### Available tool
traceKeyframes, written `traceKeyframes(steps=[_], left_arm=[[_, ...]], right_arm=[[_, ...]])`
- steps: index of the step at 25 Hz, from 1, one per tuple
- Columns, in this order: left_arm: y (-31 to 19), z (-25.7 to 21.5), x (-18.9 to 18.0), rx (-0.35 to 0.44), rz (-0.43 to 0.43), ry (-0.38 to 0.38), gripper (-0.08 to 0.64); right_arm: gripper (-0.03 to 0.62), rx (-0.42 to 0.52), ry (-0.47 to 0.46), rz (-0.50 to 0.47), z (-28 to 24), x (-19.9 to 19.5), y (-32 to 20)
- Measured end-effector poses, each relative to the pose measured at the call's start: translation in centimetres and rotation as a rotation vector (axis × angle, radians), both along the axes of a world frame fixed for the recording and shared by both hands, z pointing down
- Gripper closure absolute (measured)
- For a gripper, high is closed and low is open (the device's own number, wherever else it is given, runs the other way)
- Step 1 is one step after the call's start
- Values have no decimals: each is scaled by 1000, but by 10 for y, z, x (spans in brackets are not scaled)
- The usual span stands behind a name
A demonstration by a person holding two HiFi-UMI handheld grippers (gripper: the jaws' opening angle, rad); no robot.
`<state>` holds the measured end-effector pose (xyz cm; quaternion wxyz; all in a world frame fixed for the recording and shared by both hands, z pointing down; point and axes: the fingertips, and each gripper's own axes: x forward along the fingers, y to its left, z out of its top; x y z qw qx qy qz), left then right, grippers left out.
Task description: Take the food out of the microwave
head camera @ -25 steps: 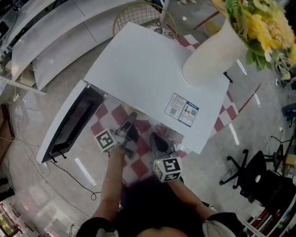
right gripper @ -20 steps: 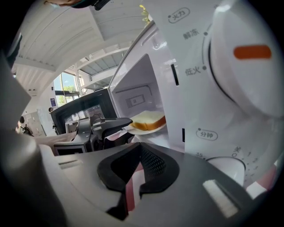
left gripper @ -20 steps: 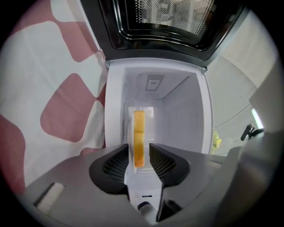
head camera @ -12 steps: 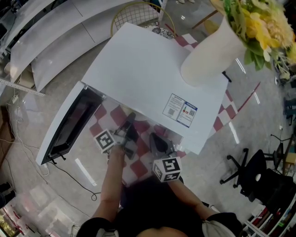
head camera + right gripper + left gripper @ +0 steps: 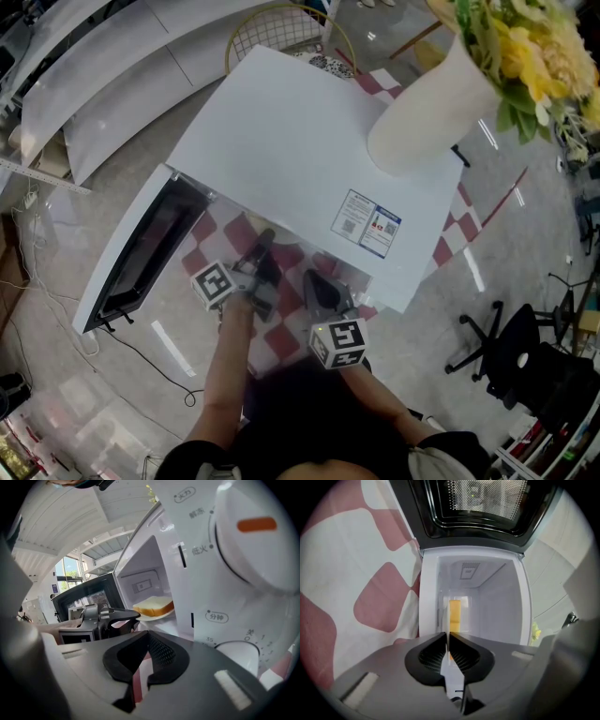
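A white microwave [image 5: 300,159] stands with its door [image 5: 141,248] swung open to the left. Inside, a slice of bread [image 5: 152,605] lies on a white plate [image 5: 161,615]; the left gripper view shows the bread [image 5: 454,616] edge-on. My left gripper [image 5: 266,240] reaches level into the opening. Its jaws [image 5: 448,637] are closing on the plate's thin near rim, which sits between the pads. From the right gripper view the left gripper [image 5: 131,617] meets that rim. My right gripper [image 5: 315,279] hangs just before the microwave's front, its fingertips [image 5: 148,634] together and holding nothing.
A cream vase [image 5: 431,103] of yellow flowers stands on top of the microwave. The control panel with its dials [image 5: 255,531] is close to the right gripper. A red-and-white checked cloth [image 5: 281,337] covers the table. An office chair [image 5: 511,356] stands at the right.
Both grippers have kept their places in front of the microwave. The head view shows no other clear difference.
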<state>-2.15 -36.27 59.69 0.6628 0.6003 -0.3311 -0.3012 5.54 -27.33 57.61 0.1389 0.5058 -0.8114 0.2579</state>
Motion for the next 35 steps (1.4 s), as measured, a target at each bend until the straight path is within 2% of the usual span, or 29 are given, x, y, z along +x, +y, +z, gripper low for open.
traceKeyframes(steps=[14, 21, 35], left_arm=[[6, -3, -7, 39, 6, -38, 535], [16, -7, -12, 20, -16, -13, 535], [31, -19, -26, 33, -50, -7, 534]], right_arm=[[592, 15, -8, 5, 0, -2, -3], [592, 23, -10, 7, -6, -4, 4], [592, 44, -11, -7, -17, -9, 18]])
